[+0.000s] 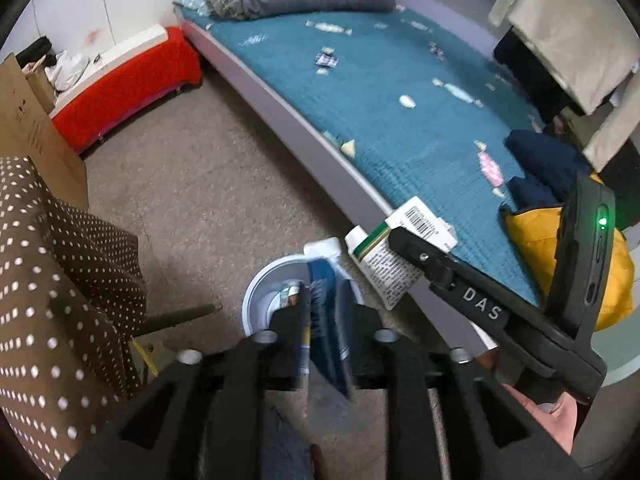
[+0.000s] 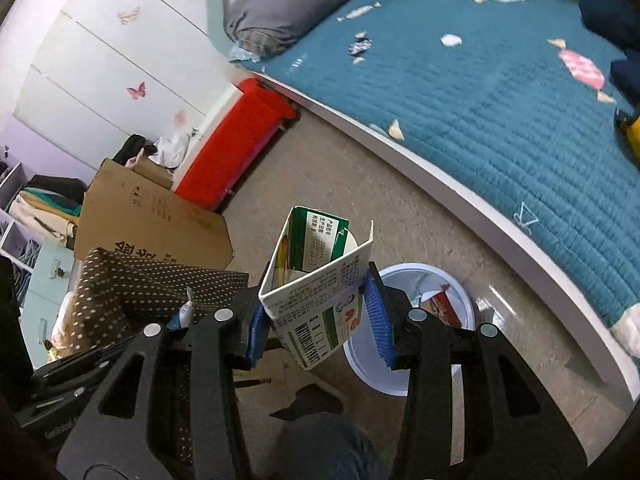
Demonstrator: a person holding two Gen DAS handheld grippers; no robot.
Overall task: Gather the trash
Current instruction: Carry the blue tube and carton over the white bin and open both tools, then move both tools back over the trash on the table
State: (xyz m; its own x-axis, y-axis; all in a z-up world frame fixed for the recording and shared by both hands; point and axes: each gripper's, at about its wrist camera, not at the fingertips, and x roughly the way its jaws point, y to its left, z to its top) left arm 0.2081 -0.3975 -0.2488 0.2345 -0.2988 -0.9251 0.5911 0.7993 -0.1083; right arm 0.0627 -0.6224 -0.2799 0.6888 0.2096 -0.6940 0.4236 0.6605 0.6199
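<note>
Bin [image 1: 256,300] trash: left view blue carton [image 1: 330,320]; right view green carton [image 2: 320,300].

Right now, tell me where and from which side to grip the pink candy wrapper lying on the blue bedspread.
Grip the pink candy wrapper across its wide flat middle, coming straight down from above. It lies flat on the blue bedspread, so no side offers an edge to get under. Set the fingers across its short width, between the two twisted ends; those ends look thin and would probably slip.
</note>
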